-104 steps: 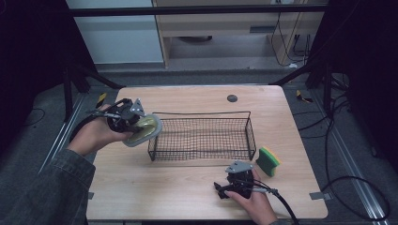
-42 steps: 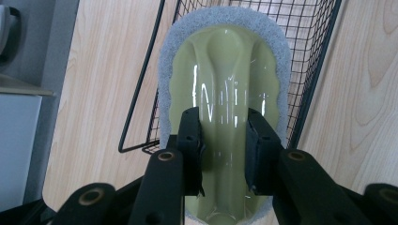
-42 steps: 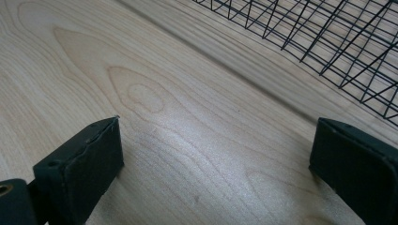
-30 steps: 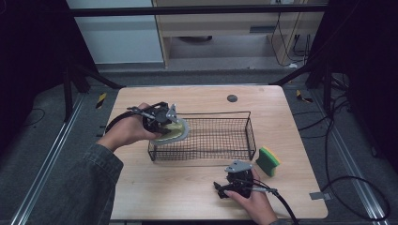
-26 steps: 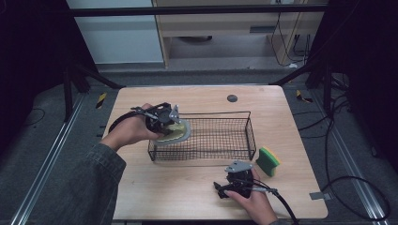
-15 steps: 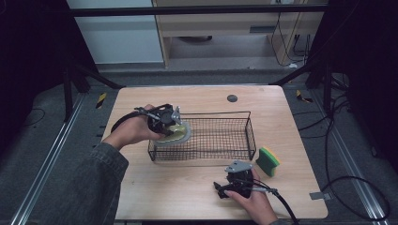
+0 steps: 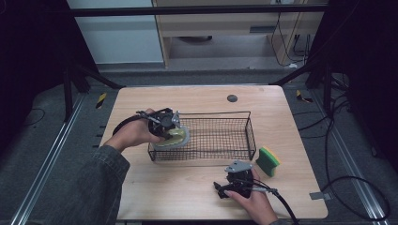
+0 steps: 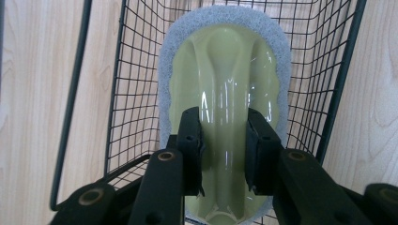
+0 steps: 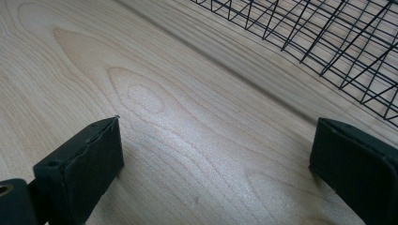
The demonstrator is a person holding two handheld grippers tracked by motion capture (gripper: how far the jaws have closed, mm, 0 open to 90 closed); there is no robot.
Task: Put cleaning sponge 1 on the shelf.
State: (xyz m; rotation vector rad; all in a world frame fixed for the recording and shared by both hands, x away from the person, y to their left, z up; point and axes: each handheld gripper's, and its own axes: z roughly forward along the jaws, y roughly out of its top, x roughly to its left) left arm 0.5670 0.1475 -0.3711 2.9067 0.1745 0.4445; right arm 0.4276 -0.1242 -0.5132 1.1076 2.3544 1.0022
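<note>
Both left fingers [image 8: 190, 150] pinch the scrubber [image 8: 225, 93] handle (right's gape).

Pale-green handled scrubber [image 8: 224, 93] with grey pad, at wire basket's [image 7: 220, 136] left end.

Basket walls [image 7: 250, 133] around the scrubber [image 8: 225, 84]

I could not see the scrubber's [image 8: 225, 84] near end, cut off below; my left gripper [image 7: 165, 125] hid its handle.
</note>
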